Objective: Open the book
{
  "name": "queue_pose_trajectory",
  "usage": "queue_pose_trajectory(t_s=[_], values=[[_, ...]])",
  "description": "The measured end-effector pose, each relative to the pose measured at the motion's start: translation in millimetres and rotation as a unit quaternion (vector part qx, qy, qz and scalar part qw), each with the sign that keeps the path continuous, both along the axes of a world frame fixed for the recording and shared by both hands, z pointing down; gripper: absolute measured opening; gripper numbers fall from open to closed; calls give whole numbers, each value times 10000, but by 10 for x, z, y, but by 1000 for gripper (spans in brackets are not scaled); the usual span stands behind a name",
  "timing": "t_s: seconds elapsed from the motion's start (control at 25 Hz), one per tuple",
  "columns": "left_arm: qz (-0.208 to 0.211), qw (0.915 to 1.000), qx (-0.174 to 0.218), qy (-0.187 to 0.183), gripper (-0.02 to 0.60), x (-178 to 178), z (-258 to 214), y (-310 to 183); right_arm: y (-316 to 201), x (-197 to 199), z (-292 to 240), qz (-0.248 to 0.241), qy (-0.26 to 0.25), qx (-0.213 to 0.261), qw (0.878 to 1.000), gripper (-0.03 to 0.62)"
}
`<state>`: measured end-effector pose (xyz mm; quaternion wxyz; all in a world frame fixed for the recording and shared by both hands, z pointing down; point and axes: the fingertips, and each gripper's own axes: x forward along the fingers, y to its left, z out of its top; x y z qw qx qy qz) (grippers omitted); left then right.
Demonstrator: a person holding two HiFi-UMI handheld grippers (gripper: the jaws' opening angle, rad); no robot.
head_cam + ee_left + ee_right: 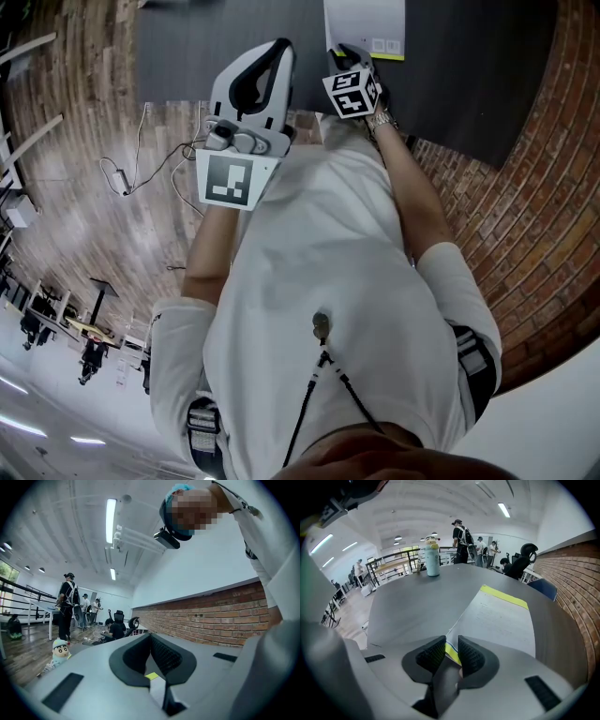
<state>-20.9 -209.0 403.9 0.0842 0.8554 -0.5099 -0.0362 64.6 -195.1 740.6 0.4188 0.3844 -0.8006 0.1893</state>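
The book [366,23] lies shut on the dark grey table [187,47]; its cover is white with a yellow strip along the edge [501,620]. My right gripper [343,54] tilts down at the book's near corner. In the right gripper view the yellow corner sits in the narrow gap of the right gripper [451,651], and the pads do not visibly press on it. My left gripper [279,47] is held up level at the left, away from the book. In the left gripper view the left gripper [150,639] has its fingertips together and holds nothing.
A pale blue bottle [432,557] with a toy top stands at the table's far end. A brick wall [525,206] runs along the right. Several people [68,604] stand and sit in the background, and a small toy figure [60,649] is at the left.
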Motion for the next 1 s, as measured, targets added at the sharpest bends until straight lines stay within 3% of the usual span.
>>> queue_pose_trajectory(t_s=[0.36,1.0], values=[[-174,9998,32,-31,23,77,-40,24,-4,24,-11,35,-144,-178,9997,54],[-537,9985,61,-74,23,310,-87,152,-37,214,-243,78,-835,-427,9956,49]])
